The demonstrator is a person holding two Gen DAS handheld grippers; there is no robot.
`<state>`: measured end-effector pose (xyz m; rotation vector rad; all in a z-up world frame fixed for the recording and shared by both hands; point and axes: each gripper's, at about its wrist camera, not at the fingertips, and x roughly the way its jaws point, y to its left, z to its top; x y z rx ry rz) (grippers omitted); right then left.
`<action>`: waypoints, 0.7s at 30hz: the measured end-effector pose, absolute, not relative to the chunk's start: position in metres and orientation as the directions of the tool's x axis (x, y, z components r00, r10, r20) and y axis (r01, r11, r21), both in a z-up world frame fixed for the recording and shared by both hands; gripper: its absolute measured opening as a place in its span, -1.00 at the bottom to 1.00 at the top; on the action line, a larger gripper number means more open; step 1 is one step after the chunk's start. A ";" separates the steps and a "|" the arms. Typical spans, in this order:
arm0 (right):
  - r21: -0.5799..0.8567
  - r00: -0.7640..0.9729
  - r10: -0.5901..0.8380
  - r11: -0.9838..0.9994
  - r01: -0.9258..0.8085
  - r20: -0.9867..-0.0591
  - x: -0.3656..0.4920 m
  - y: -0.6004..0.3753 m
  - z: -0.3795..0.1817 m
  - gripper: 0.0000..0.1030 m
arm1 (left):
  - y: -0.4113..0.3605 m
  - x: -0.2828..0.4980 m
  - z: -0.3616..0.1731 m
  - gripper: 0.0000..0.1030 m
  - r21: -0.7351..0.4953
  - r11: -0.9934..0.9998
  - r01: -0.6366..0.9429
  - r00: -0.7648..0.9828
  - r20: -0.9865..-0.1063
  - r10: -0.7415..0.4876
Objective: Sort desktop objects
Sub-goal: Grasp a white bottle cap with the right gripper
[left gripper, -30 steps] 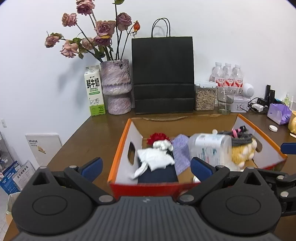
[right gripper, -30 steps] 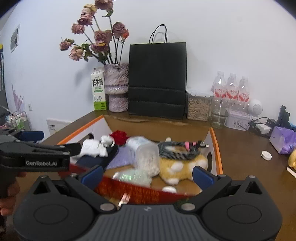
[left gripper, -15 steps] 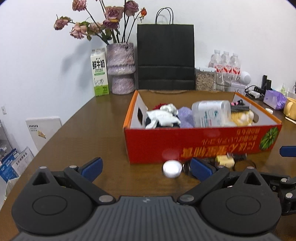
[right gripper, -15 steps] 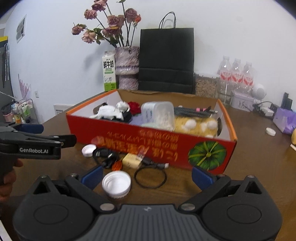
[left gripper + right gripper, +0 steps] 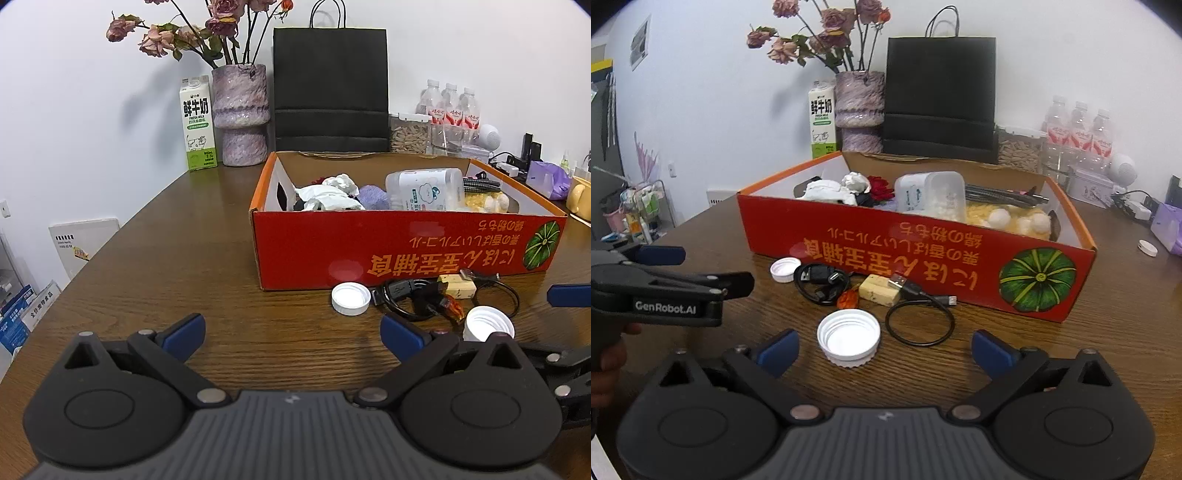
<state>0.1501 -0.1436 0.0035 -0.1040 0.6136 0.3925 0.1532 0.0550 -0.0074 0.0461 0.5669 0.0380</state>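
- Two grippers in play, both low over the brown wood-grain table, pointing toward the red-and-orange cardboard box.
- Right gripper: jaws wide but closing slightly; no pad touches anything. The large white ribbed screw cap lies open side up on the table between its blue pads, nearer the left one.
- I judge I lined the gripper up this way so the cap sits in the gap, ready for a pinch across its rim.
- Left gripper: jaws spread wide, bare table between them, holding nothing. It sits left of the clutter, probably to stay out of the right gripper's way.
- Loose items to sort lie just in front of the box wall: a smaller white flat cap, a coiled black USB cable, a pale yellow block-shaped eraser, a small orange-red piece I cannot identify, and a second thin black cable loop.
- Box already holds a clear plastic tub, crumpled white tissue, a yellow plush toy and more.
- Judgement: sorting is partly done; the large cap looks like the next pick.
- Risk: the shallow cap may skid on the wood if the pads close unevenly.
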 end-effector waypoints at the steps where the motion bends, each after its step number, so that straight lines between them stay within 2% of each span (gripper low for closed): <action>1: 0.017 0.744 0.328 0.920 -0.393 -0.582 0.151 -0.142 0.003 0.86 | 0.056 0.153 -0.008 1.00 0.052 0.998 -0.022 0.842 -0.537 0.047; 9: -0.010 0.737 0.330 0.909 -0.416 -0.590 0.154 -0.128 -0.001 0.75 | 0.058 0.156 -0.011 1.00 0.043 0.999 -0.015 0.836 -0.548 0.036; 11: -0.019 0.736 0.330 0.907 -0.421 -0.591 0.154 -0.125 -0.001 0.64 | 0.058 0.158 -0.012 1.00 0.039 0.999 -0.012 0.830 -0.557 0.032; 14: -0.020 0.732 0.341 0.900 -0.435 -0.590 0.154 -0.122 -0.002 0.58 | 0.059 0.160 -0.013 1.00 0.031 0.999 -0.014 0.822 -0.568 0.029; 19: -0.020 0.724 0.355 0.891 -0.454 -0.592 0.155 -0.118 -0.002 0.10 | 0.060 0.161 -0.014 1.00 0.027 1.000 -0.015 0.817 -0.576 0.027; 21: -0.020 0.718 0.365 0.884 -0.466 -0.592 0.155 -0.118 -0.003 -0.25 | 0.060 0.161 -0.014 1.00 0.027 1.000 -0.016 0.816 -0.578 0.028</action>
